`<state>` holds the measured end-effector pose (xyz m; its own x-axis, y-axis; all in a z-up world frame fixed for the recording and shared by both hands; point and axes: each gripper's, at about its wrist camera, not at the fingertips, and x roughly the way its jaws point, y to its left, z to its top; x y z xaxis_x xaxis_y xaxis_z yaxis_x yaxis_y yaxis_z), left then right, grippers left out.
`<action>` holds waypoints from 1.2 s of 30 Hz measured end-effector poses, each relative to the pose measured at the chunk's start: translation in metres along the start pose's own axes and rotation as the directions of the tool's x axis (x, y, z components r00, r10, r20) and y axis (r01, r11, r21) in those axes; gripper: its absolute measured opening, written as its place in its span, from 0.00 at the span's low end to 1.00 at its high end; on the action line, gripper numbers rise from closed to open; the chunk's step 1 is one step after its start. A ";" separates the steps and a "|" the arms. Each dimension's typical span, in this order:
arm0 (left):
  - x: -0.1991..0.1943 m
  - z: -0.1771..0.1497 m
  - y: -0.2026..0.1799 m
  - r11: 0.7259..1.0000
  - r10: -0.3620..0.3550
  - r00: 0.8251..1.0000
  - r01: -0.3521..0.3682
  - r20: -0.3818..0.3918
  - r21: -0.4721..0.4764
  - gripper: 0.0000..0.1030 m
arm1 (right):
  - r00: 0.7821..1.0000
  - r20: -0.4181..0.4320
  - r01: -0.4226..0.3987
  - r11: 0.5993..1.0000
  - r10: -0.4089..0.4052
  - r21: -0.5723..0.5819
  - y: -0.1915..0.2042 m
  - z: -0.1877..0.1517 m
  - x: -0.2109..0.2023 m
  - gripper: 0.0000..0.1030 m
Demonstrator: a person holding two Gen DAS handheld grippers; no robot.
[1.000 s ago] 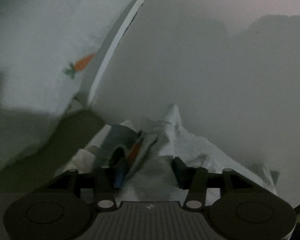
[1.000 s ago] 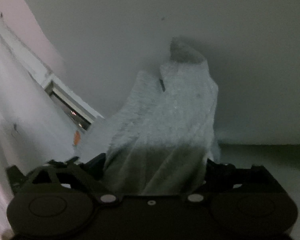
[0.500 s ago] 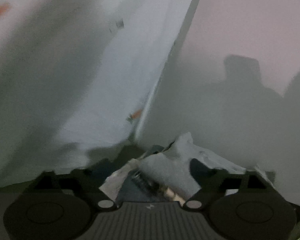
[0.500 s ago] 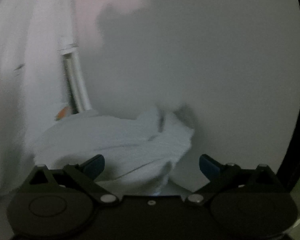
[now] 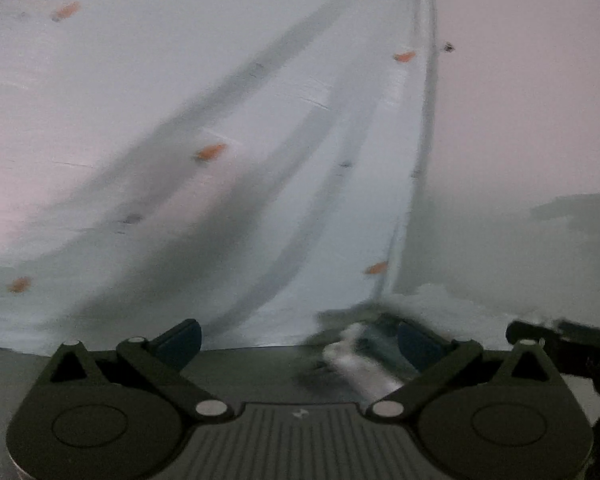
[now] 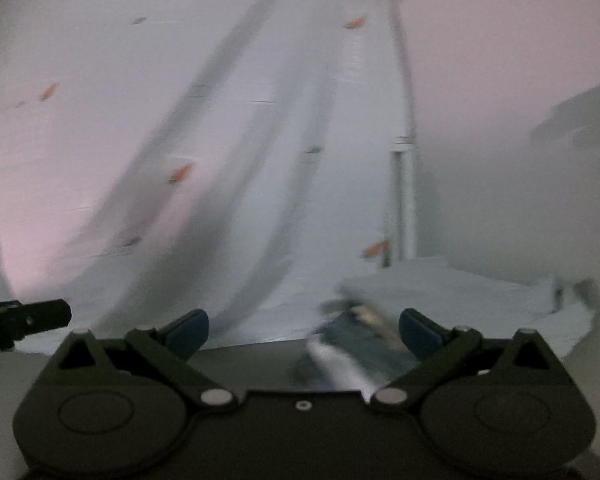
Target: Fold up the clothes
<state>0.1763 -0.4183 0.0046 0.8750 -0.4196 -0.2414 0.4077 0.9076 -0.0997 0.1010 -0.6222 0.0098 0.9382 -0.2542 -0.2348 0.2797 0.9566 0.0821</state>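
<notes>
A crumpled pile of clothes lies low on the right of both views, blurred by motion. It shows as a white garment point(image 6: 480, 292) over a blue piece point(image 6: 360, 344), and in the left wrist view as white cloth point(image 5: 452, 304) with a blurred pale strip point(image 5: 360, 364). My left gripper point(image 5: 300, 340) has its jaws opening wide; the strip shows just inside its right finger, and no pad presses on it. My right gripper point(image 6: 304, 330) is open too, with the blue piece near its right finger and not gripped.
A white curtain point(image 5: 220, 120) with small orange carrot prints hangs ahead and to the left, also in the right wrist view point(image 6: 220, 120). A white pipe point(image 6: 404, 200) runs up beside it, next to a plain wall point(image 5: 520, 120). A dark part of the other gripper point(image 6: 20, 320) juts in at the left.
Both grippers let go of the white garment and pulled back and up from it. Their jaws spread wide. The views swung toward the curtain, and the clothes now lie low on the right.
</notes>
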 end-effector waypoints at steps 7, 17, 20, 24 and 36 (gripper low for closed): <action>-0.108 -0.014 0.080 0.986 0.162 0.984 -0.164 -0.071 -0.022 1.00 | 0.993 -0.069 -0.102 0.994 0.100 -0.032 0.107 -0.023 -0.056 1.00; -0.231 -0.045 0.170 0.955 0.289 0.940 -0.296 -0.181 -0.015 1.00 | 0.962 -0.204 -0.204 0.974 0.182 -0.093 0.225 -0.072 -0.152 1.00; -0.257 -0.058 0.183 0.949 0.309 0.928 -0.317 -0.210 -0.004 1.00 | 0.953 -0.239 -0.215 0.971 0.186 -0.102 0.250 -0.087 -0.180 1.00; -0.280 -0.073 0.198 0.951 0.296 0.921 -0.309 -0.252 -0.013 1.00 | 0.940 -0.289 -0.225 0.967 0.181 -0.124 0.272 -0.105 -0.203 1.00; -0.337 -0.107 0.224 0.951 0.287 0.912 -0.309 -0.293 -0.030 1.00 | 0.941 -0.314 -0.172 0.978 0.127 -0.120 0.293 -0.121 -0.236 1.00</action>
<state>-0.0551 -0.0730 -0.0393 0.8386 -0.1189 -0.5316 0.1097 0.9928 -0.0490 -0.0634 -0.2649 -0.0282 0.8544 -0.0733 -0.5144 0.0883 0.9961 0.0047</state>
